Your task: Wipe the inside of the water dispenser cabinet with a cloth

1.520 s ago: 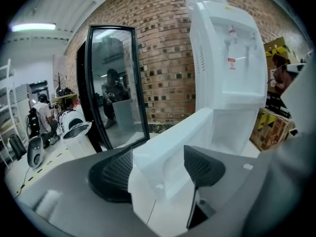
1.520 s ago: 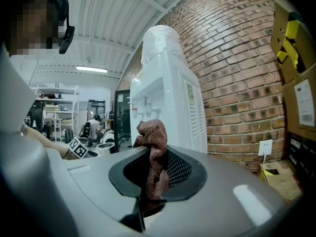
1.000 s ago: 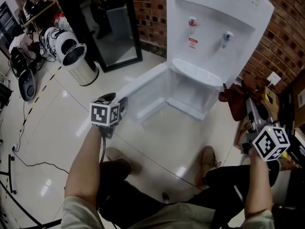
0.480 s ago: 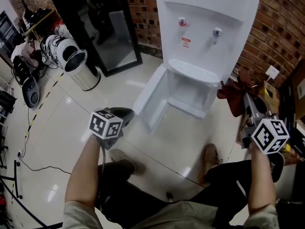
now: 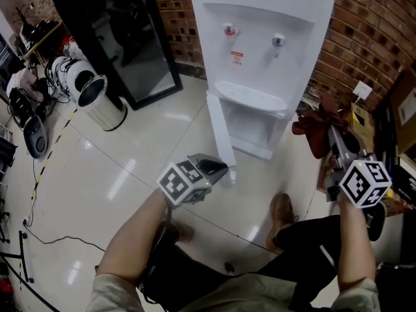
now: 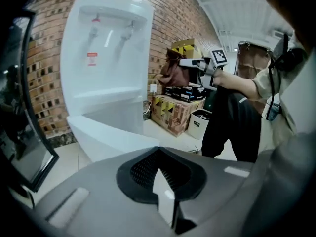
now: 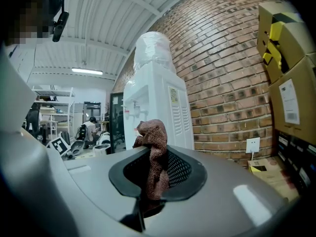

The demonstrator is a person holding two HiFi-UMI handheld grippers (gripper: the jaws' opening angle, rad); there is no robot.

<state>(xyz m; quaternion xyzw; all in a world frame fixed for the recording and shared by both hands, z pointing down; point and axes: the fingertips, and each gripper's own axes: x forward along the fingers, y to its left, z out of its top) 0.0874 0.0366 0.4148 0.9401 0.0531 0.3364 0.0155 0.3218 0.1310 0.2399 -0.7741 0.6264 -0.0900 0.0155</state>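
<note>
The white water dispenser [image 5: 260, 38] stands against the brick wall, its low cabinet [image 5: 257, 125] partly covered by the white door [image 5: 220, 132], which stands about half swung in. My left gripper [image 5: 220, 168] is at the door's lower outer edge. Its jaws have just closed and are shut with nothing between them [image 6: 165, 196]; the door [image 6: 106, 137] lies just ahead of them. My right gripper [image 5: 331, 134] hangs to the right of the dispenser, shut on a dark red-brown cloth [image 5: 313, 132]. The cloth [image 7: 155, 154] sticks up from the jaws.
A steel bin [image 5: 97, 99] and a black-framed glass panel [image 5: 140, 57] stand at the left. Cardboard boxes [image 5: 403, 103] and a wall socket [image 5: 361, 91] are at the right. My shoe [image 5: 281, 210] rests on the glossy floor before the cabinet. A cable [image 5: 39, 223] trails at the left.
The cabinet door has swung from wide open to about half shut. My left gripper moved right with it and its jaws closed. The right gripper barely moved, still holding the cloth.
</note>
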